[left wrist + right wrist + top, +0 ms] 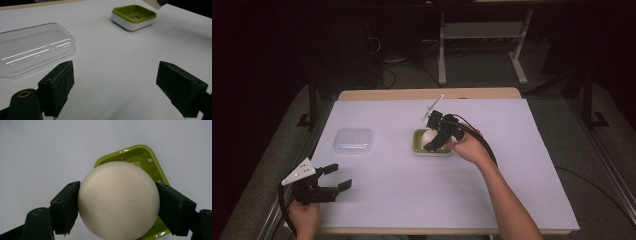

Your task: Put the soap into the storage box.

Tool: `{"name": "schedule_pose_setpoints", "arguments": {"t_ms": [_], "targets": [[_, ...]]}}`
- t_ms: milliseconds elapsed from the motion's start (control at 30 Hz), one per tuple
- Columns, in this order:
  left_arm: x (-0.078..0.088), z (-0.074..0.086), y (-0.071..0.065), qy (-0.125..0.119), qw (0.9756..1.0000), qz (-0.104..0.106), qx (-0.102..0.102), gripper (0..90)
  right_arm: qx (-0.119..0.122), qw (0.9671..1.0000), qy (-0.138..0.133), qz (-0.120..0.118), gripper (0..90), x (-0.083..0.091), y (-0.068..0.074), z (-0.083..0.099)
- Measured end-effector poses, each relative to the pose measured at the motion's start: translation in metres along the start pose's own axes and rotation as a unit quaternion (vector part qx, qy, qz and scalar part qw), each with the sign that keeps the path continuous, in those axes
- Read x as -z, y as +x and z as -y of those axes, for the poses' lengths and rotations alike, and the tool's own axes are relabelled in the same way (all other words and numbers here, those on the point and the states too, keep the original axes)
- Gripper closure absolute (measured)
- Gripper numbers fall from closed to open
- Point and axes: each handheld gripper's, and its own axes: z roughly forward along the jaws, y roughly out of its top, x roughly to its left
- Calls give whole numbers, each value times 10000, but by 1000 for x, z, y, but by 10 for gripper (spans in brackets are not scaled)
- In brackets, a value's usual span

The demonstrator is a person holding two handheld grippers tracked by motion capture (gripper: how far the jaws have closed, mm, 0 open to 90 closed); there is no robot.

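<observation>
While the right claw (117,202) clenches the soap (118,200) — above green dish (140,155), left claw (115,87) released

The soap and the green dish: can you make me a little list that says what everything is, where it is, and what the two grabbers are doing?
soap: round white bar, clamped between the right gripper's jaws
right gripper: shut on the soap, above the dish
dish: green tray with white base, near the middle of the table, nothing lying in it
lid: clear plastic, flat on the table, left of the dish
left gripper: jaws apart, holding nothing, near the table's front left
table: covered in white paper
</observation>
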Motion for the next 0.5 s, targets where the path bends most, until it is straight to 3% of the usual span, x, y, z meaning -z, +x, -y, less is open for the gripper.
{"name": "schedule_pose_setpoints", "arguments": {"t_ms": [500], "targets": [[0, 0, 0, -6, 10000, 9, 4, 145, -182, 9998, 102, 61, 233, -11, -13, 0]]}}
